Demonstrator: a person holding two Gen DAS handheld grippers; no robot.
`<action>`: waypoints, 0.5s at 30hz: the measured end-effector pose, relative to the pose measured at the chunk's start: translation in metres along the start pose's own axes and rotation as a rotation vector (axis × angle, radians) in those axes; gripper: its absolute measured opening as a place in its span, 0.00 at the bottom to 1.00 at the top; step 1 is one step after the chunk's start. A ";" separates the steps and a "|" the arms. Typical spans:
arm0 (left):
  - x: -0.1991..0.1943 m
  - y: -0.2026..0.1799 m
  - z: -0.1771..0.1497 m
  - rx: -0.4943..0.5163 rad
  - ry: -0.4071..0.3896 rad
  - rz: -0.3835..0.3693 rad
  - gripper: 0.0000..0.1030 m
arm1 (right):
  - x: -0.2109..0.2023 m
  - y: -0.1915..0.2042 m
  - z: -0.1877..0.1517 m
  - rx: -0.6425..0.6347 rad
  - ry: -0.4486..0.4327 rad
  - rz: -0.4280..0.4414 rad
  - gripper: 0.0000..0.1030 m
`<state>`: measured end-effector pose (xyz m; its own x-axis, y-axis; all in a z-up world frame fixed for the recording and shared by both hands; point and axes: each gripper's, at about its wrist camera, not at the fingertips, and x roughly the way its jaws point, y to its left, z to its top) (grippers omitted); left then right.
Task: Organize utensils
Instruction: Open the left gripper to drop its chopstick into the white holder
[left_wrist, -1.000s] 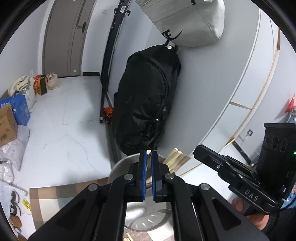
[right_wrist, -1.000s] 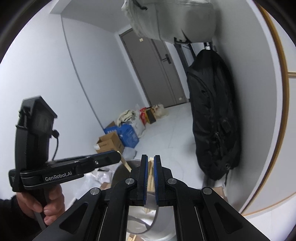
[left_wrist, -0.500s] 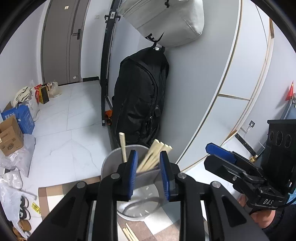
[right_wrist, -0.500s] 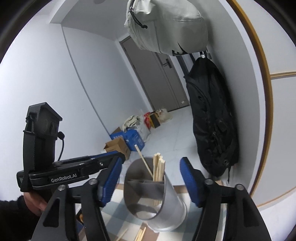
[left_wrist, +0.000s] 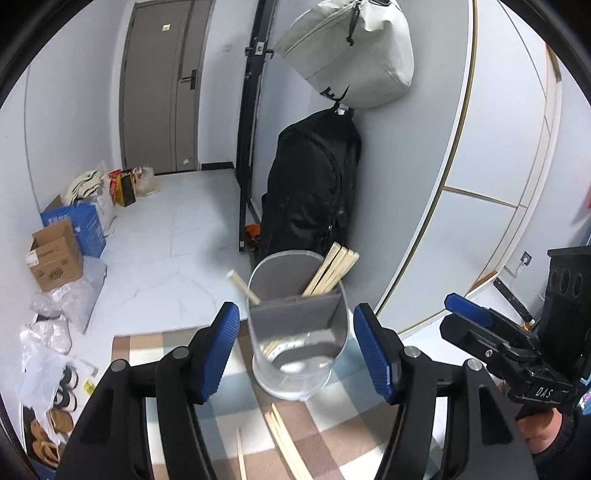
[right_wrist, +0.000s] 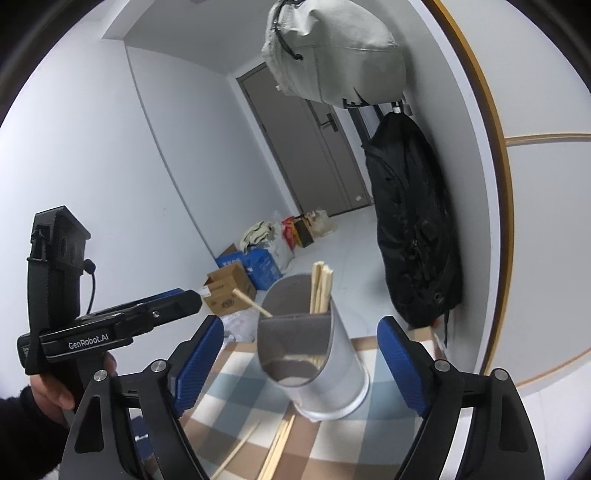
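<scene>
- Left claw (left_wrist: 297, 347): blue pads spread wide apart, nothing between them but air; aimed roughly level & slightly down at the holder (left_wrist: 297, 332).
- Right claw (right_wrist: 301, 363): also spread wide, gripping nothing; pointed at the same holder from the other side, w/ the holder framed between its pads.
- Each claw shows in the other's cam: right one at lower right of left view (left_wrist: 465, 314), left one at mid-left of right view (right_wrist: 184, 299); in those side-on views I can't tell the gap.
- Person's left hand (right_wrist: 62, 387) wrapped round the left handle, dark sleeve at wrist; a bit of the right hand (left_wrist: 543, 428) under the right handle.
- Holder: grey cylinder, stands upright on the checked cloth (left_wrist: 332, 443) over the surface, split inside by a divider.
- Several chopsticks (left_wrist: 334, 269) bunched in the back compartment, leaning toward the wall; one lone stick (left_wrist: 242, 286) leans out the other way.
- Loose chopsticks (left_wrist: 284, 443) lie flat on the cloth just in front of the holder, near the claws, touched by neither.
- Behind: black backpack (left_wrist: 314, 192) hanging on the wall, grey bag (left_wrist: 351, 55) above it, boxes (left_wrist: 55, 254) on the floor by the door (left_wrist: 162, 88).
</scene>
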<state>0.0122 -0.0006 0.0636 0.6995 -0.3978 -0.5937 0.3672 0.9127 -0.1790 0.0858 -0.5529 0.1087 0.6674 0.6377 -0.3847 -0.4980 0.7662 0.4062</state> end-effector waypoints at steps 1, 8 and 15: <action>-0.001 0.001 -0.002 -0.002 0.000 0.006 0.58 | -0.001 0.001 -0.001 -0.004 0.002 -0.001 0.83; -0.008 0.010 -0.013 -0.025 -0.002 0.043 0.58 | -0.005 0.009 -0.012 -0.001 0.017 0.007 0.83; -0.005 0.041 -0.041 -0.106 0.022 0.120 0.71 | 0.004 0.016 -0.026 0.003 0.083 0.018 0.86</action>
<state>-0.0014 0.0422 0.0277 0.7202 -0.2842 -0.6328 0.2144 0.9588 -0.1866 0.0662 -0.5361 0.0923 0.6103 0.6557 -0.4444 -0.5077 0.7545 0.4159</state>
